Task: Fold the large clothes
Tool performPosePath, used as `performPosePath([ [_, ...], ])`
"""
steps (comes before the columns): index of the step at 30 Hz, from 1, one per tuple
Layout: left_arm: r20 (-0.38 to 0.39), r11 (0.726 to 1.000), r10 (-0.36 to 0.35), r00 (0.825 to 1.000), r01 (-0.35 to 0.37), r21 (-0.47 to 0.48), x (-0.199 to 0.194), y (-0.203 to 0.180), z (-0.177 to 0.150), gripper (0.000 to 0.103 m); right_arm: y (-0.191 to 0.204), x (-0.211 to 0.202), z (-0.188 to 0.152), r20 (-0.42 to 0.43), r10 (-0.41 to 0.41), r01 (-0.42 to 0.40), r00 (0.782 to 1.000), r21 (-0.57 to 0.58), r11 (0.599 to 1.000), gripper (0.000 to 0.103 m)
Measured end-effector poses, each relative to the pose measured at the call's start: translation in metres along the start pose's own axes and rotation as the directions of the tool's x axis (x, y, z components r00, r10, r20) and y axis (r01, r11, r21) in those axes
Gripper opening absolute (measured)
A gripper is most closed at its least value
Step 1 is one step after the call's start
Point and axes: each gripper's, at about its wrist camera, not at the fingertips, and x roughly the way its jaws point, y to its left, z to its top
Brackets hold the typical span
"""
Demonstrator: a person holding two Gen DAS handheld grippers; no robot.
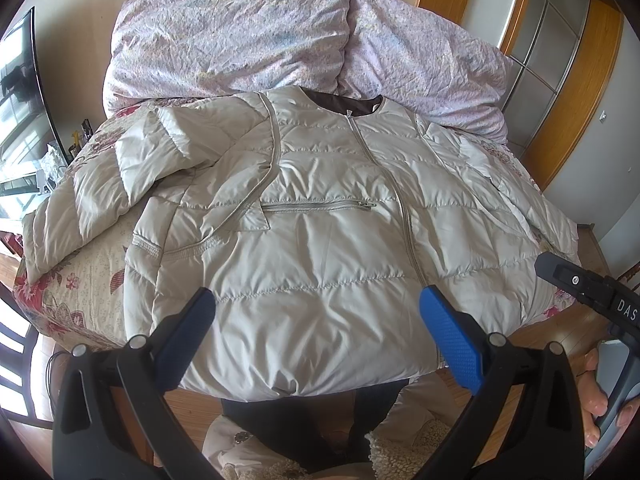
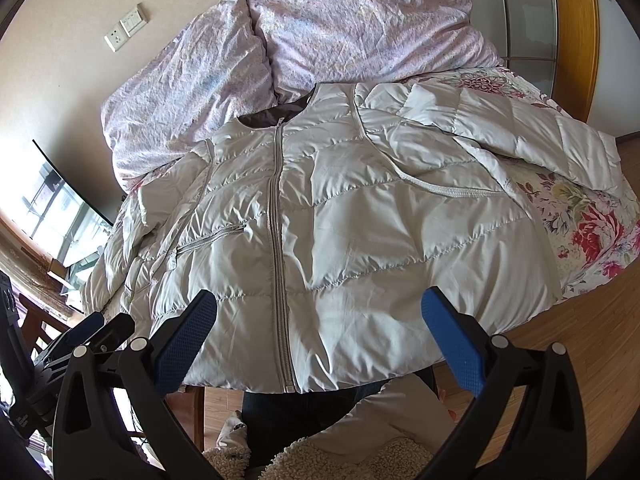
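Broadly, a pale grey quilted down jacket (image 1: pixel 320 216) lies spread front-up across a bed with a floral bedspread (image 1: pixel 88 280), its hem hanging over the near edge and its collar toward the far end. Its long axis runs from hem to collar, away from both cameras, and the zipped centre zipper (image 2: pixel 278 216) follows that line.

Both grippers hover just above the hem with nothing between their fingers. The left gripper (image 1: pixel 316 340) has its blue-padded jaws wide apart over the left part of the hem; the zipper runs down toward its right pad. The right gripper (image 2: pixel 318 340) is likewise spread wide — the zipper's lower end sits between its pads, nearer the left one. No pad visibly touches the fabric.

Beyond the collar, a crumpled lilac duvet (image 1: pixel 240 36) is heaped against a beige wall. One sleeve (image 1: pixel 100 200) is spread out to the left over the bedspread; the other sleeve (image 2: pixel 520 132) stretches out to the right. A zipped chest pocket (image 1: pixel 320 205) lies crosswise — left of the zipper. A flat screen (image 2: pixel 60 208) stands at the left, wood-framed glass doors (image 1: pixel 552 52) at the right, and wooden flooring (image 2: pixel 580 340) shows beside the bed. A wall socket (image 2: pixel 114 42) sits above the duvet.
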Motion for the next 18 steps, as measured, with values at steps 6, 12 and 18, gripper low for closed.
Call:
performPosePath([
  [6,-0.003,1.0,0.003,1.0,-0.003,0.0,0.0041,-0.0015,-0.0011,0.101,0.0001,-0.0003,0.0003,0.0,0.0,0.0,1.0,0.001,1.0,0.102],
  [12,-0.004,1.0,0.001,1.0,-0.001,-0.001,0.0035,-0.0002,0.0002,0.101,-0.0004,0.0007,0.0001,0.001,-0.001,0.001,1.0,0.001,1.0,0.102],
  [18,-0.004,1.0,0.001,1.0,-0.001,-0.001,0.0035,-0.0003,0.0001,0.101,-0.0003,0.0009,0.0004,-0.001,0.0,0.0,1.0,0.002,1.0,0.102],
])
